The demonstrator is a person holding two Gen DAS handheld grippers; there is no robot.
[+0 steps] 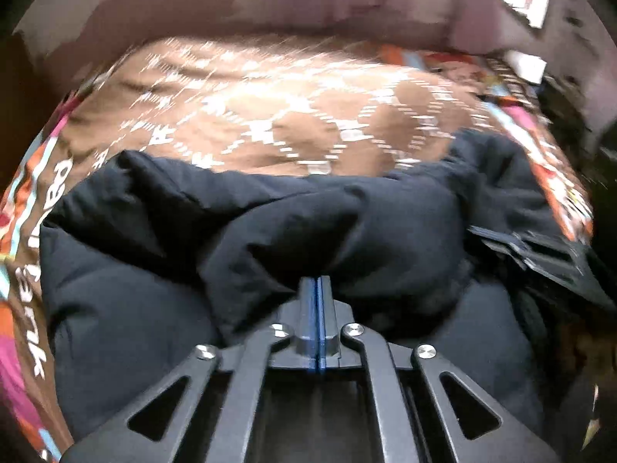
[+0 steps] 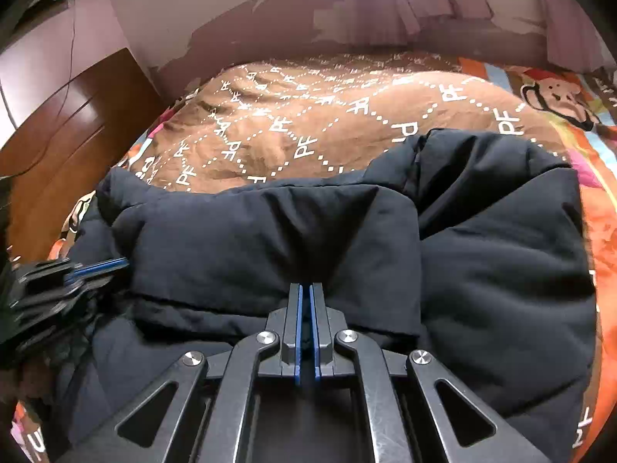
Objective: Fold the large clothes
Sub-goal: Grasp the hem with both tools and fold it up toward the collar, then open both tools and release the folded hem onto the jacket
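Puffy dark jacket, partly folded

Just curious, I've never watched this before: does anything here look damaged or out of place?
The wall behind the bed has large ragged patches where its pale surface looks peeled. The dark padded jacket lies bunched and half folded on the brown bedspread, as expected.

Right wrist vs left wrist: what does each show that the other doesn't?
Right wrist only: wooden cabinet, monkey print on the bedding, sharp PF lettering, and the left tool at the jacket's edge, seen from the side.

Left wrist only: a zipper strip on the jacket; the view is motion-blurred.

Both: dark jacket on the brown quilt, purple wall behind. The right tool is shut on jacket fabric; the left looks shut.
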